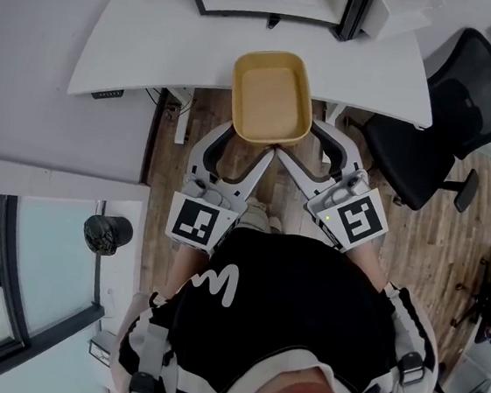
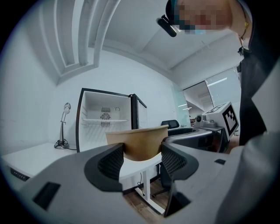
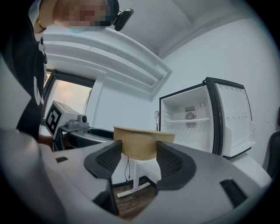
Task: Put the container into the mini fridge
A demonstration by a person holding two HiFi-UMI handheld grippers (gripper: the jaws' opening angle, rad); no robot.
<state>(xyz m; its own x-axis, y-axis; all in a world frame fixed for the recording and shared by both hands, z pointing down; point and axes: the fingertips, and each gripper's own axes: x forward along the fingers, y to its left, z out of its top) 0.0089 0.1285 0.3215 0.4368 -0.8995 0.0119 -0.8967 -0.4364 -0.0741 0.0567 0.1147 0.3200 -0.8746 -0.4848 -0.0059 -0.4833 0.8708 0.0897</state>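
Observation:
A tan, empty, rounded-rectangular container (image 1: pixel 273 97) hangs in the air over the front edge of the white desk (image 1: pixel 146 61). My left gripper (image 1: pixel 250 144) is shut on its near left side and my right gripper (image 1: pixel 298 141) is shut on its near right side. The left gripper view has the container (image 2: pixel 138 142) pressed between the two dark pads, as does the right gripper view, where the container (image 3: pixel 142 142) sits level. The mini fridge (image 2: pixel 105 118) stands on the desk straight ahead, door (image 3: pixel 234 118) swung open, white inside with one wire shelf (image 3: pixel 188 123).
A black office chair (image 1: pixel 449 109) stands right of the desk. A small desk lamp (image 2: pixel 64 126) sits left of the fridge. A black round object (image 1: pixel 107 233) stands on the floor at my left, by a glass partition (image 1: pixel 7 279). Wooden floor (image 1: pixel 451 250) lies beneath.

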